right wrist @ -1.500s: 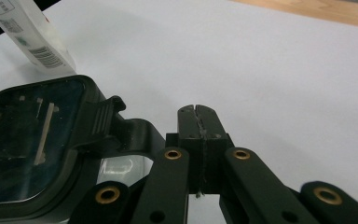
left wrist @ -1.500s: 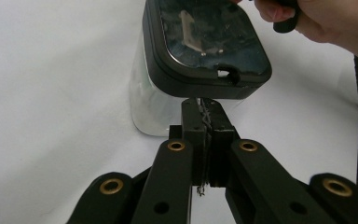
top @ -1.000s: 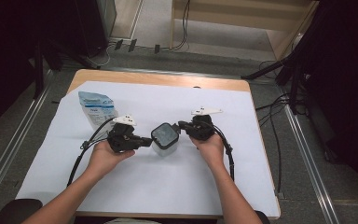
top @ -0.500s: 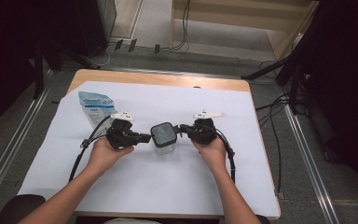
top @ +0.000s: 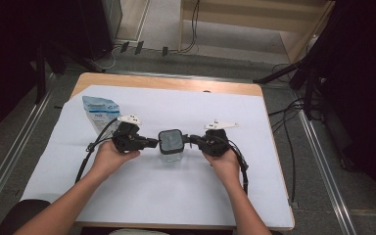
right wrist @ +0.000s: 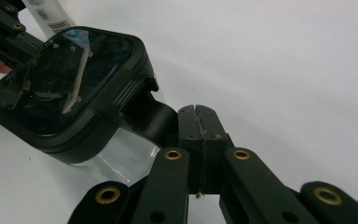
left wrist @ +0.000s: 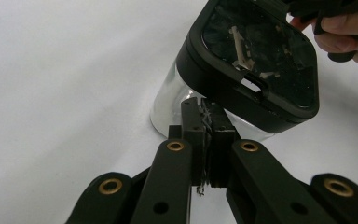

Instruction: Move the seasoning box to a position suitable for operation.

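Container [top: 171,146] with a dark lid stands on the white bench [top: 142,205]. Left tongs [top: 152,143] and right tongs [top: 189,139], both closed and empty, touch its opposite sides.

On the table [top: 274,196] before us, a lidded jar [top: 171,145] stands near the middle, between our two grippers: the left gripper [top: 152,143] just at its left side, the right gripper [top: 188,139] just at its right. Behind the left gripper, toward the table's far left corner, lies a pouch [top: 98,111], well apart from the jar.
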